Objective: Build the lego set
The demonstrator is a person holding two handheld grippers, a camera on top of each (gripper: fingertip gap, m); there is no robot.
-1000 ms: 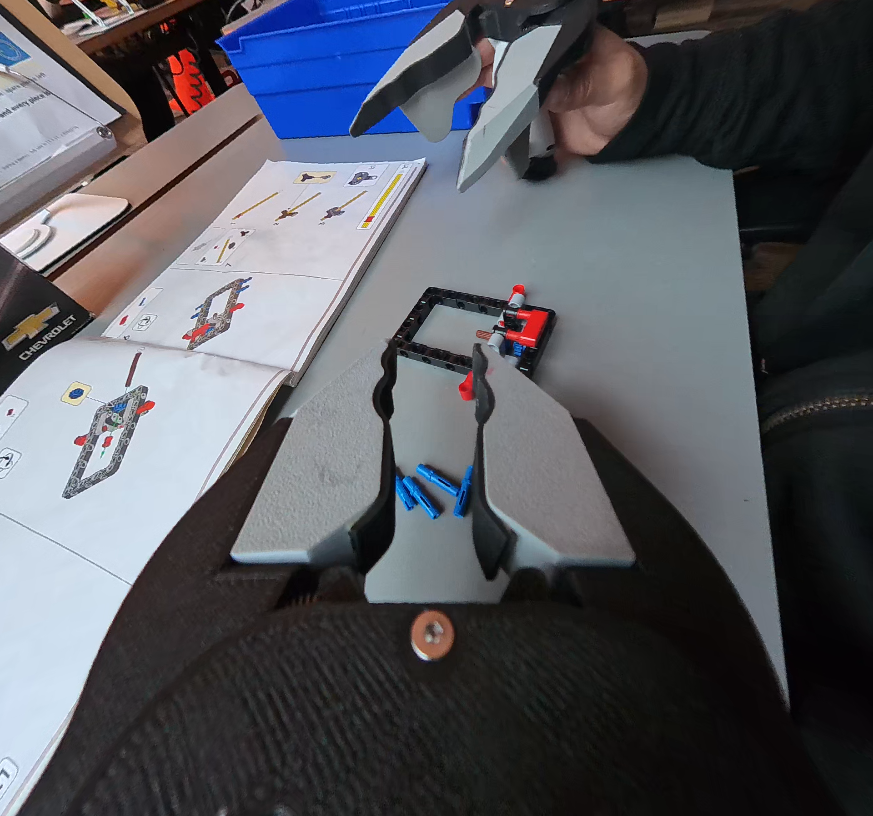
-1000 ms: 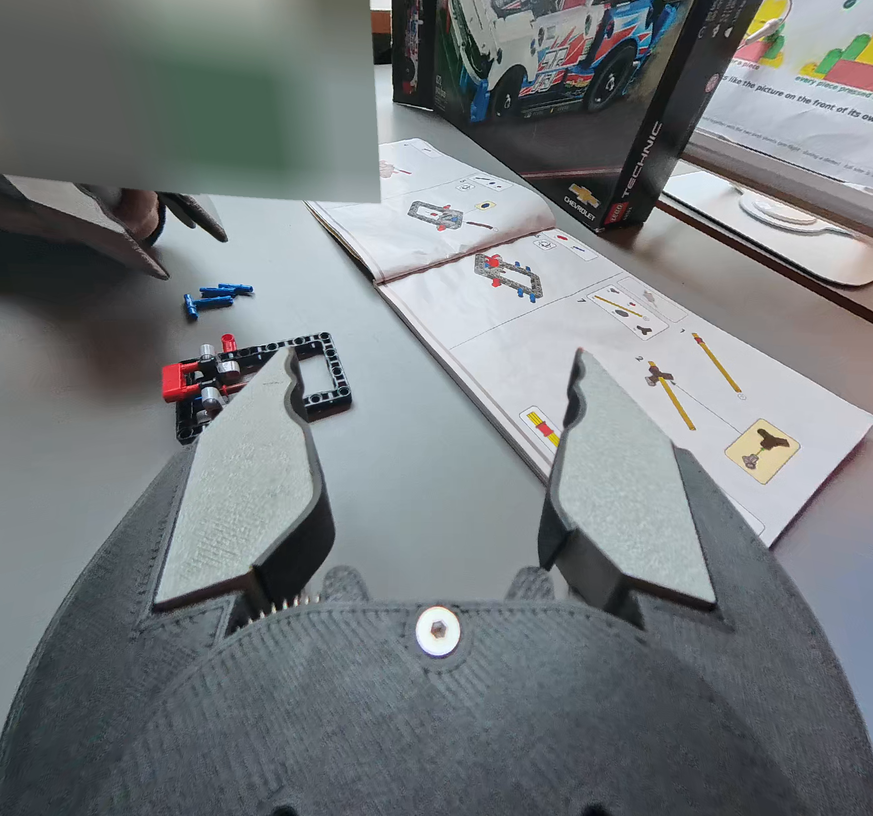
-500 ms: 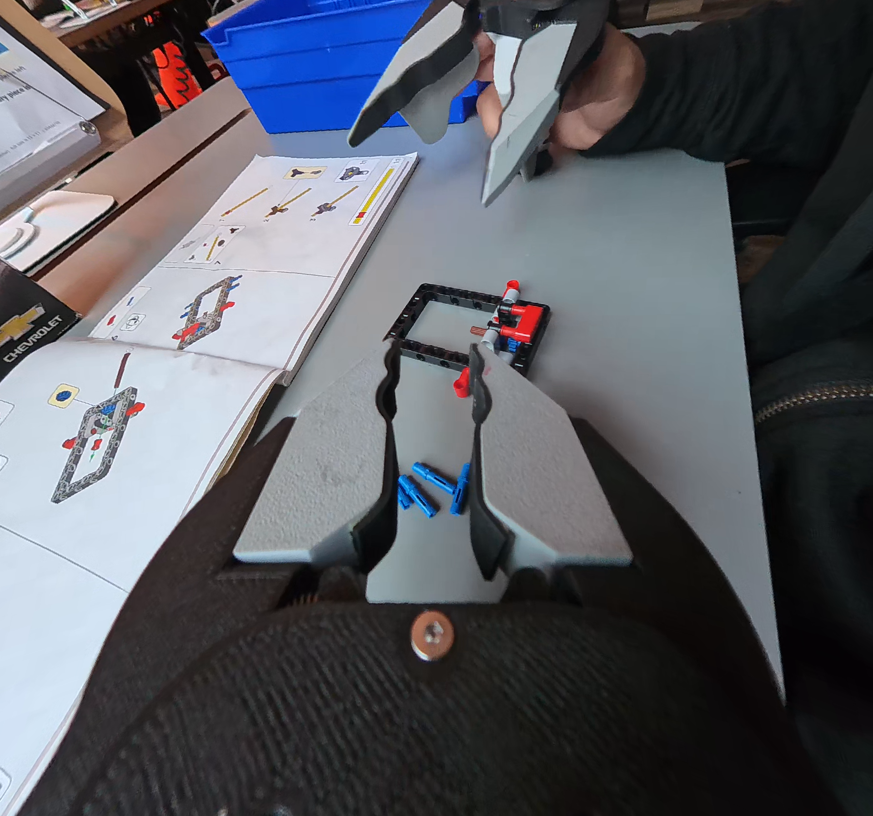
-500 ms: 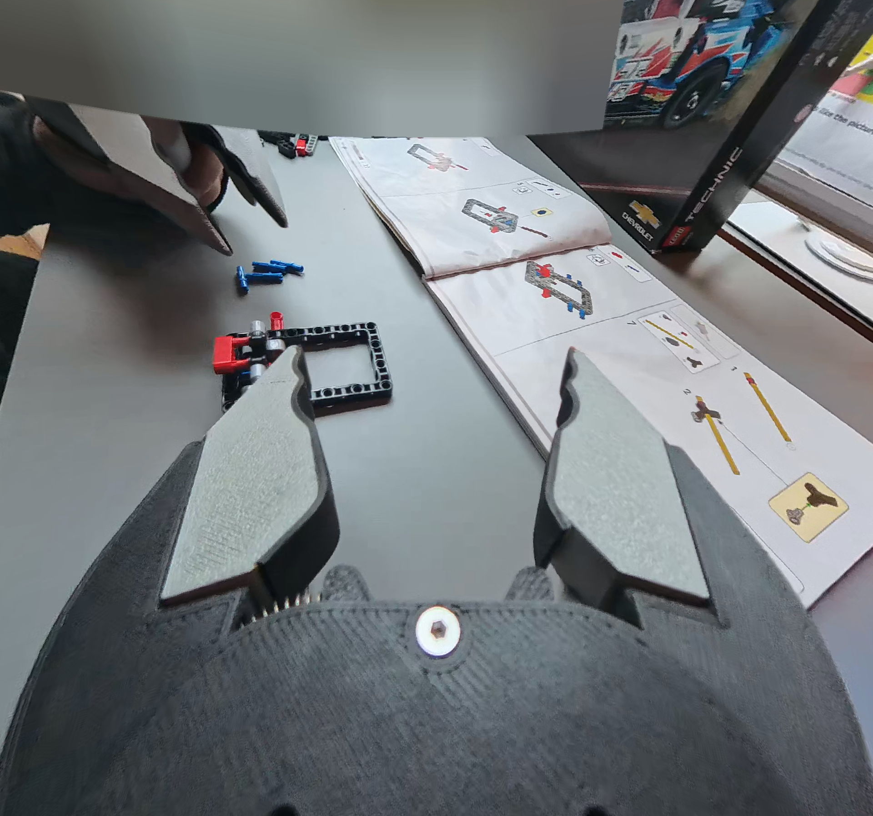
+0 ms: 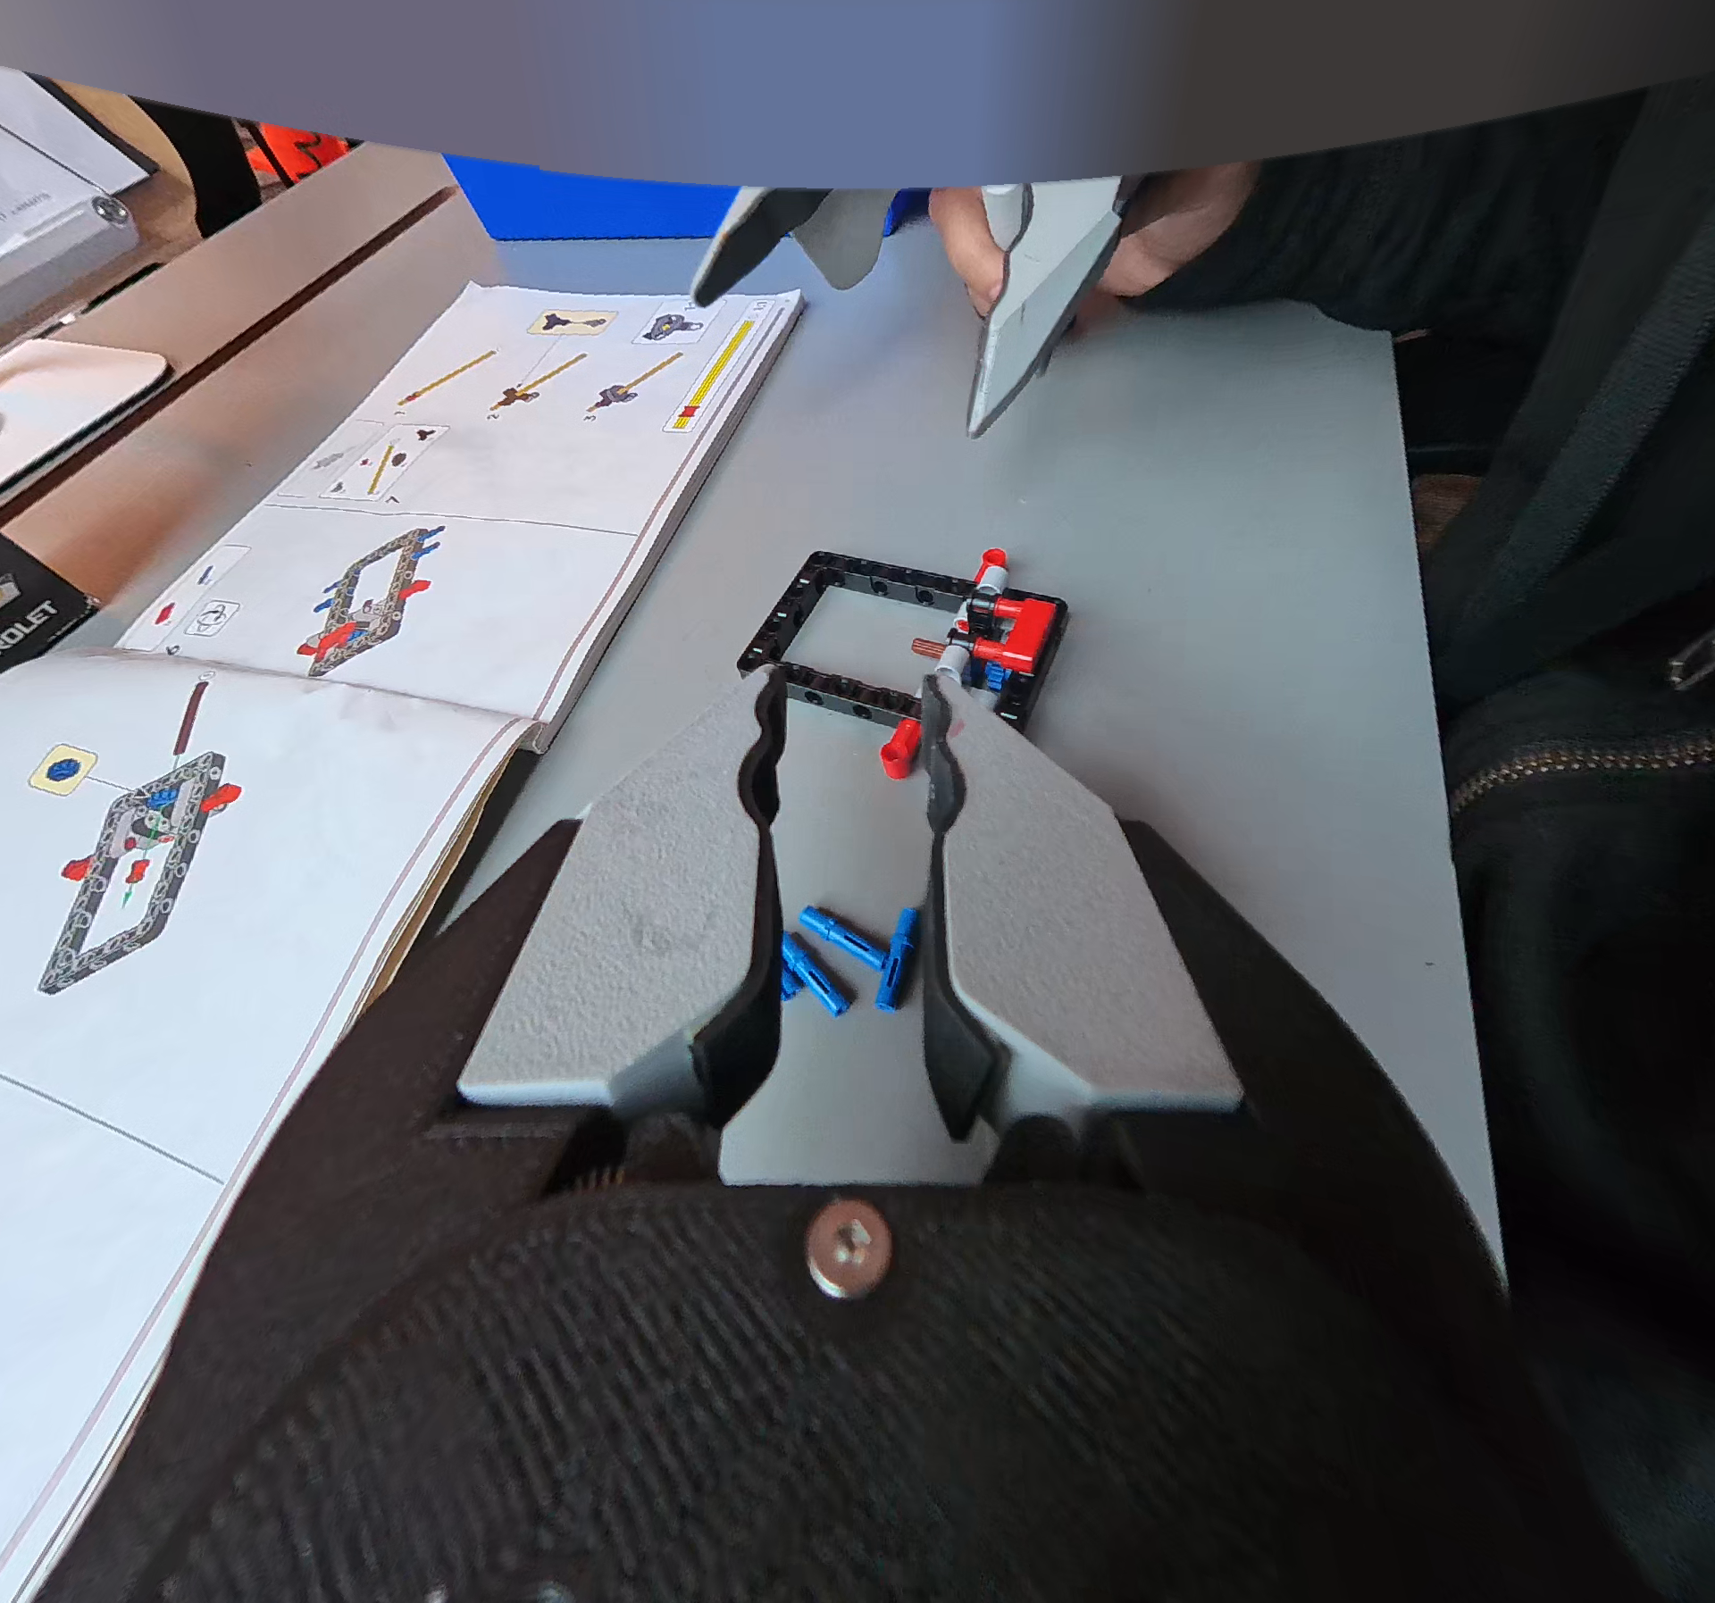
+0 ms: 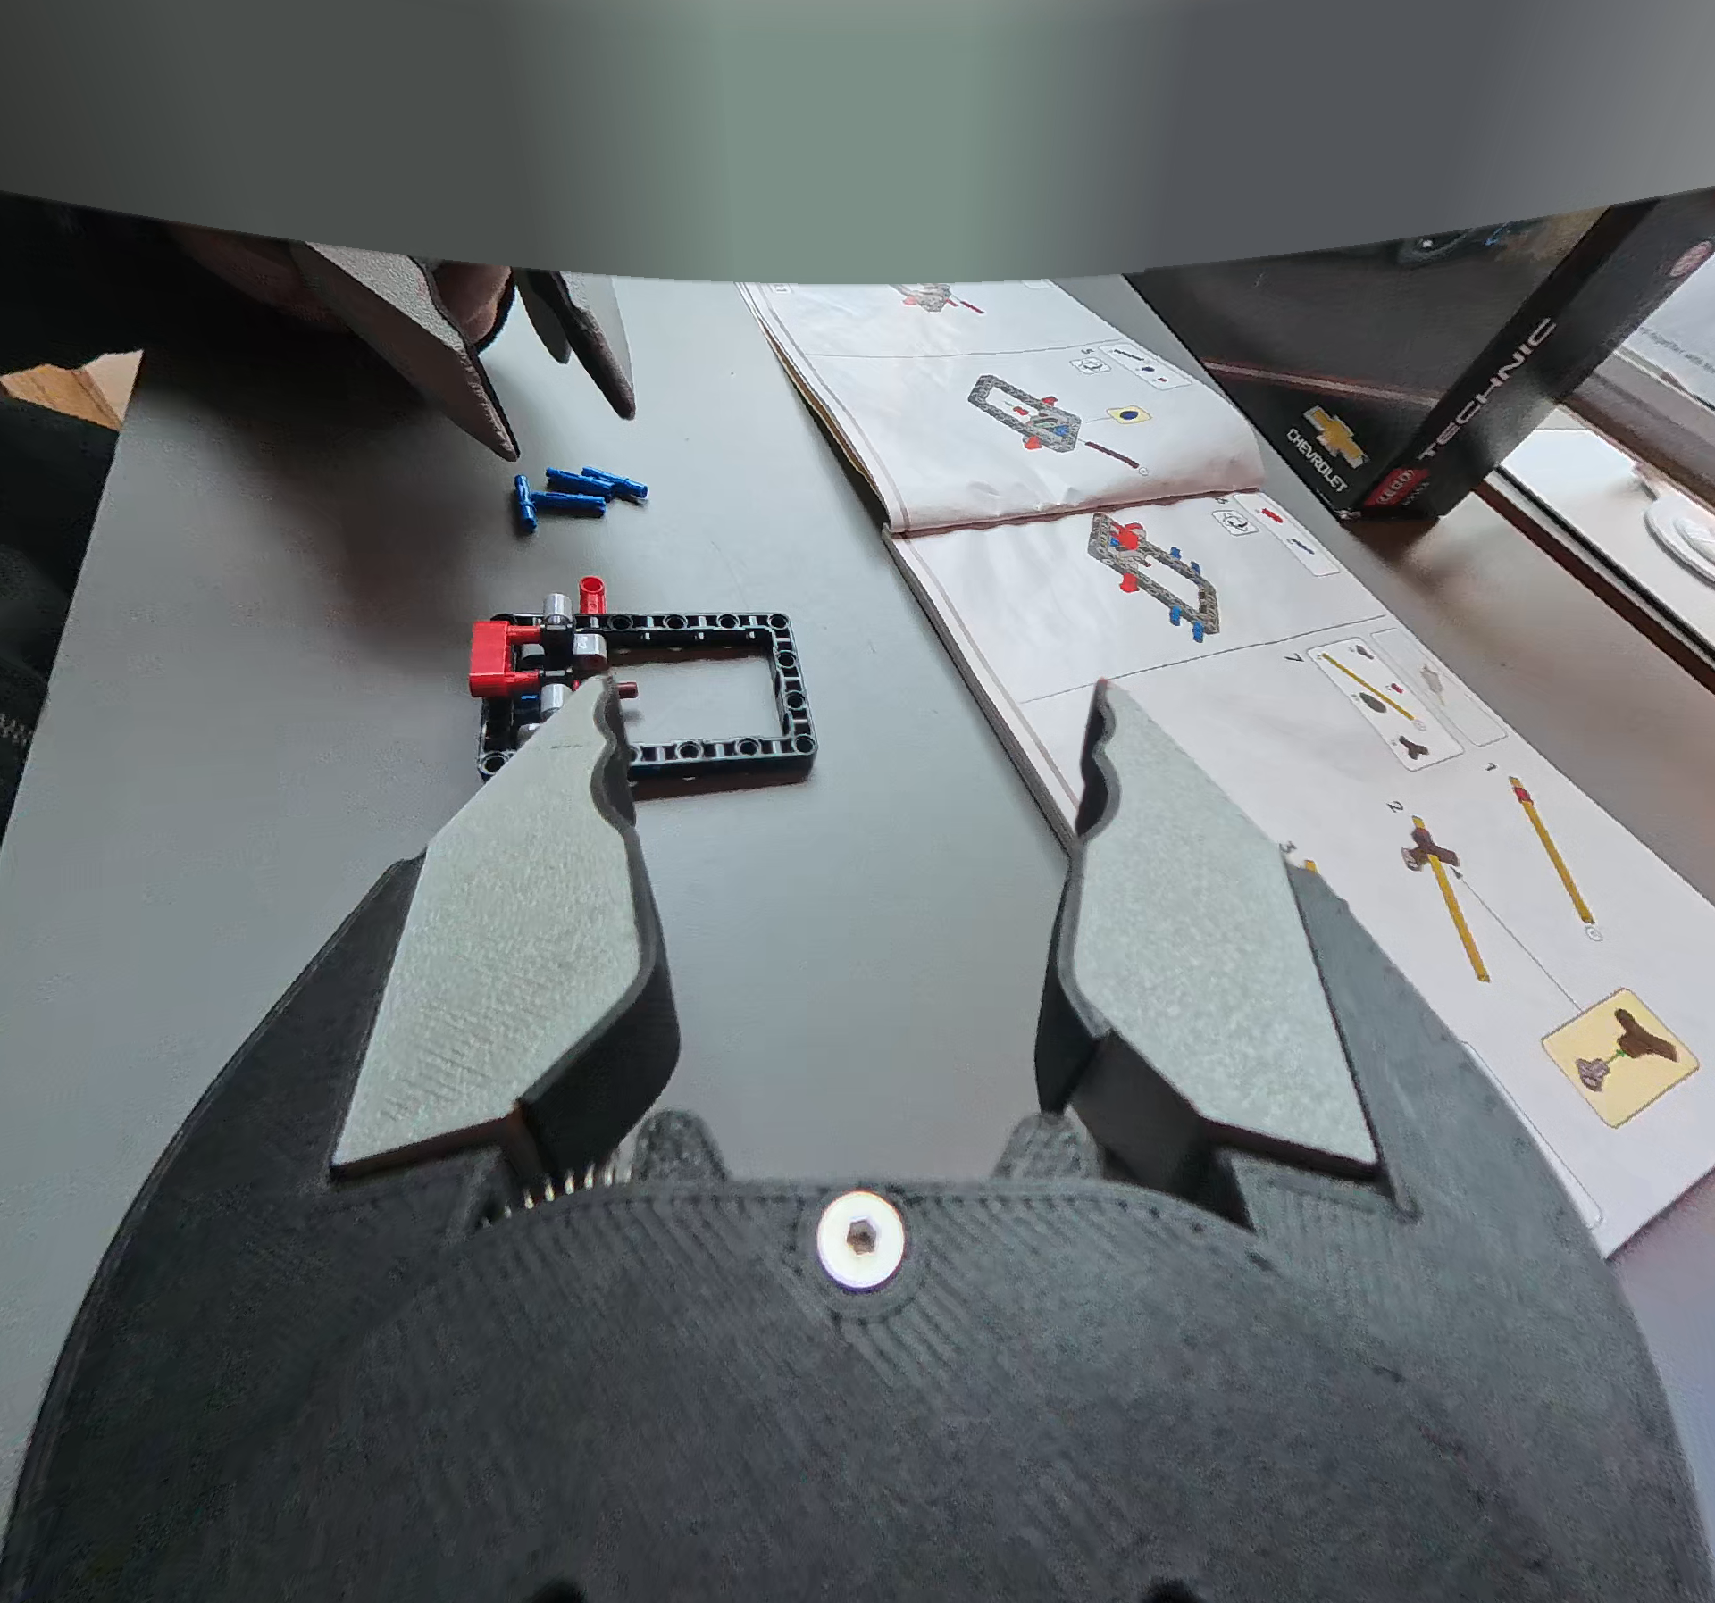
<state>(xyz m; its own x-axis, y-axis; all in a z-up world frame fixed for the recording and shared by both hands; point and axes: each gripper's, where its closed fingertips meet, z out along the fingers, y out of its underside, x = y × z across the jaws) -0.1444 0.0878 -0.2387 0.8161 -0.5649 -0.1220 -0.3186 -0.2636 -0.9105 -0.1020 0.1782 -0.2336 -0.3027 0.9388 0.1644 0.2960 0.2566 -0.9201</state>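
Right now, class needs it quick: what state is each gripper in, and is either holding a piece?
Left gripper: open, narrow gap, holding nothing, above the blue pins.
Right gripper: open wide, holding nothing.

This looks like a lab or workshop set up for recorded building trials, not a home. A plain grey worktop (image 5: 1206,464) carries an open instruction booklet (image 5: 483,556) and a boxed car set (image 6: 1448,408) stood upright at its far edge. A blue plastic storage bin (image 5: 594,199) sits at the end, and beside the worktop runs a brown wooden bench (image 5: 278,297) with a printed sheet in a clear stand (image 5: 56,195). Something orange (image 5: 297,148) shows behind.
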